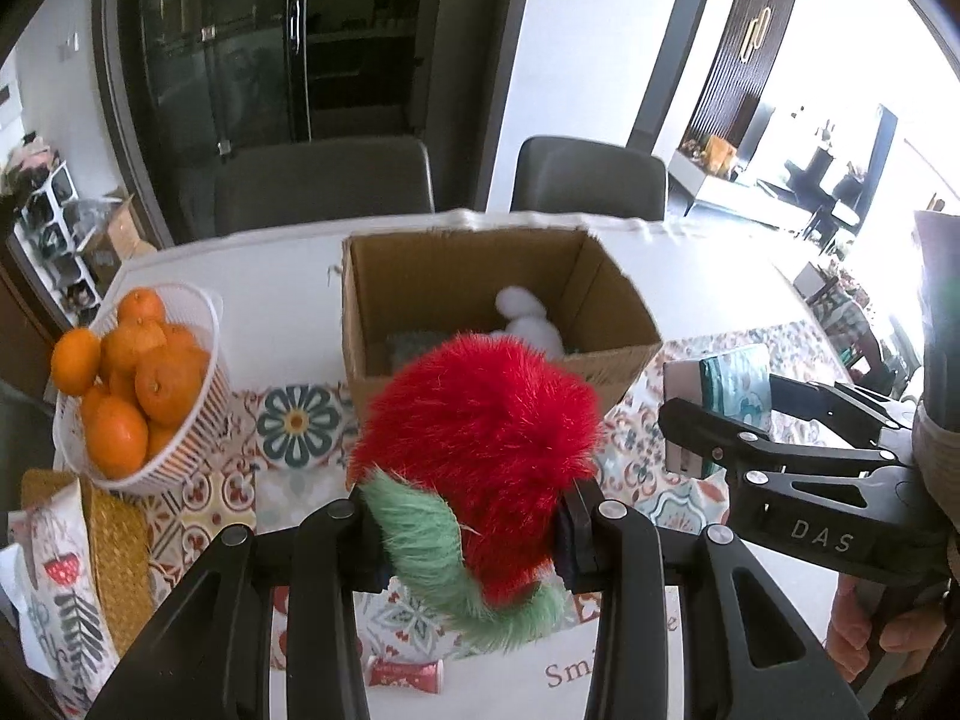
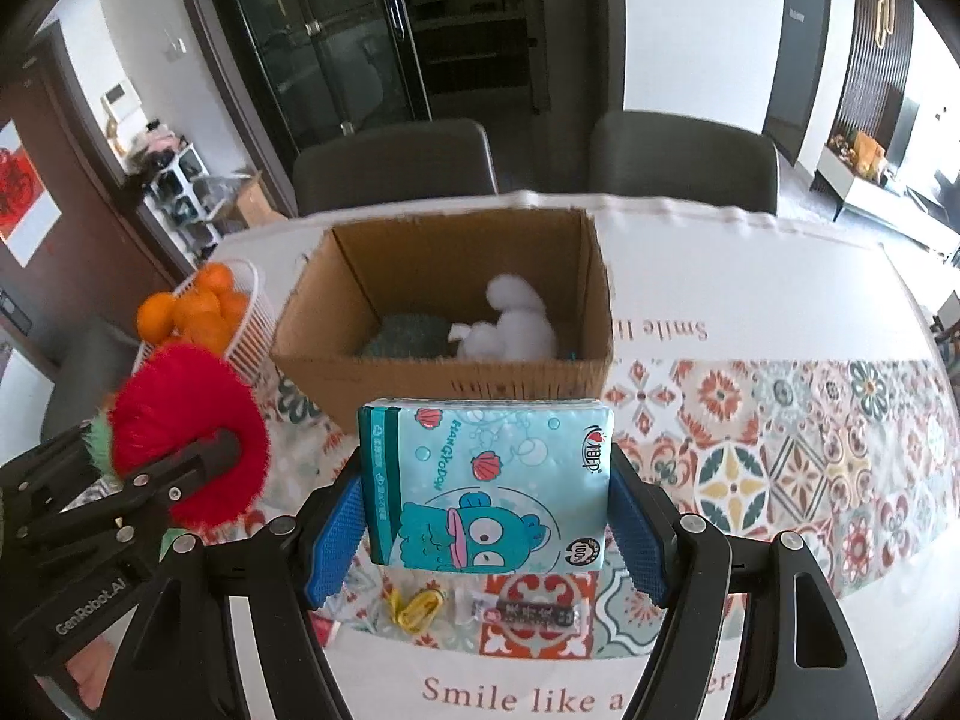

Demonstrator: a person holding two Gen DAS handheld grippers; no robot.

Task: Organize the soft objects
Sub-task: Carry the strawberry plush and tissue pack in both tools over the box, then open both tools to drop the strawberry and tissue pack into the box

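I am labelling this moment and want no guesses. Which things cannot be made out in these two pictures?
- Left wrist view: the red furry plush with green tail covers the near floor of the brown cardboard box.
- Both views: the dark teal item beside the white fluffy toy is shadowed; its kind is unclear.
- Right wrist view: the tablecloth slogan is cut off by the claw.

Both tools are matte black plastic with silver round screws at the joints. The right tool [image 2: 486, 531], filling the lower frame of its own view, has blue ribbed pads [image 2: 333, 540]; its side reads "DAS". The left tool [image 1: 474, 531] carries white "GenRobot.AI" lettering on its body, lower left.
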